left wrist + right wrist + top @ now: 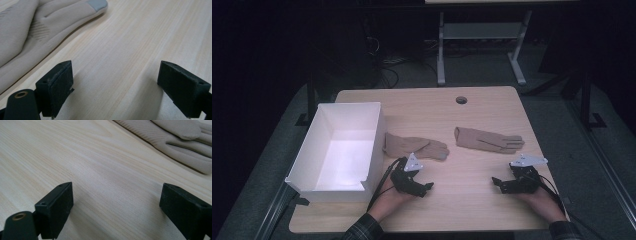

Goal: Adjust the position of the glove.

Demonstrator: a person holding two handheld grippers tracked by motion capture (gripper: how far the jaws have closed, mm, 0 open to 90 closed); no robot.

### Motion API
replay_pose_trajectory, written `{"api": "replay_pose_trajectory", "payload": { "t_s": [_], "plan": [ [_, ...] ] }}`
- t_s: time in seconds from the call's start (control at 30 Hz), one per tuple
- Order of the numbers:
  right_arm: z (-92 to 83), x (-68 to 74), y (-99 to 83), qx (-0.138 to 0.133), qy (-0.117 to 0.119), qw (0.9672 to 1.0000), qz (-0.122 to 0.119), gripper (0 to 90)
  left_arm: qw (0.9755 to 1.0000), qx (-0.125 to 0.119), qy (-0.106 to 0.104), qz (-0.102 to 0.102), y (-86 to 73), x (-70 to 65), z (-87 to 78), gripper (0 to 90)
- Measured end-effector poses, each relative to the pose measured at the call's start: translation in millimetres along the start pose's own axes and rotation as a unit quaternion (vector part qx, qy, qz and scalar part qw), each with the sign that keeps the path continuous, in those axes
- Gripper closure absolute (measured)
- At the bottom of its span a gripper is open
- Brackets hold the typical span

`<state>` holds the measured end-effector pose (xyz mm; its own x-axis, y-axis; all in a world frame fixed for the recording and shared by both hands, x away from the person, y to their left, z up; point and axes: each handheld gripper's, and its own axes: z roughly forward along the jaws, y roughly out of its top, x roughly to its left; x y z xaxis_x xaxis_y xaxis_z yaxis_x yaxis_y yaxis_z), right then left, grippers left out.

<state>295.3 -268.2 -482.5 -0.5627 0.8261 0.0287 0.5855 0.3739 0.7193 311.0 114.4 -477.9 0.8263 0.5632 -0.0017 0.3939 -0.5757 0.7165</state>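
Two tan gloves lie flat on the wooden table. The left glove rests beside the white box, its grey fingertip patch toward the middle; in the left gripper view this glove sits at the upper left. The right glove lies mid-table, and in the right gripper view it fills the upper right corner. My left gripper rests low over bare wood in front of the left glove, open and empty. My right gripper is open over bare wood in front of the right glove.
An open white box stands on the table's left side, with nothing visible inside. A round cable hole is near the far edge. Beyond the table stand a white desk frame and floor cables.
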Motion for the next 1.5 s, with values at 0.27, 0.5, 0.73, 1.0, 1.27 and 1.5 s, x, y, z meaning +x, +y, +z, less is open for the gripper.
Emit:
{"api": "replay_pose_trajectory", "payload": {
  "t_s": [0.27, 0.5, 0.73, 1.0, 1.27, 1.5],
  "plan": [
    [-0.9, -0.5, 2.7, 0.009, 0.004, 0.9999, -0.002, 14.6, 0.9999, 0.001, -0.01, 0.012, -1.2, -0.5, -1.6, 12.3],
    [-3.3, -4.8, 15.6, 0.011, 0.024, 0.9994, 0.021, 32.5, 0.9997, 0.003, -0.012, 0.02, -2.9, -1.4, -4.1, 12.4],
    [-4.6, -7.9, 29.2, -0.011, 0.026, 0.9995, 0.017, 52.9, 0.9997, 0.001, -0.016, 0.018, -4.4, -4.1, -5.4, 12.3],
    [2.5, -10.5, 43.5, -0.02, 0.037, 0.999, 0.016, 77.3, 0.9996, -0.002, -0.02, 0.021, -4.5, -4.1, -4.7, 12.3],
    [18.2, -7.6, 64.1, -0.027, 0.048, 0.9985, 0.005, 90.0, 0.9996, -0.001, -0.02, 0.02, -4.4, -4.2, -4.7, 12.3],
    [29.1, -5.7, 78.2, -0.034, 0.055, 0.9979, 0.008, 90.0, 0.9996, -0.003, -0.022, 0.018, -4.5, -4.9, -4.3, 12.3]
  ]
}}
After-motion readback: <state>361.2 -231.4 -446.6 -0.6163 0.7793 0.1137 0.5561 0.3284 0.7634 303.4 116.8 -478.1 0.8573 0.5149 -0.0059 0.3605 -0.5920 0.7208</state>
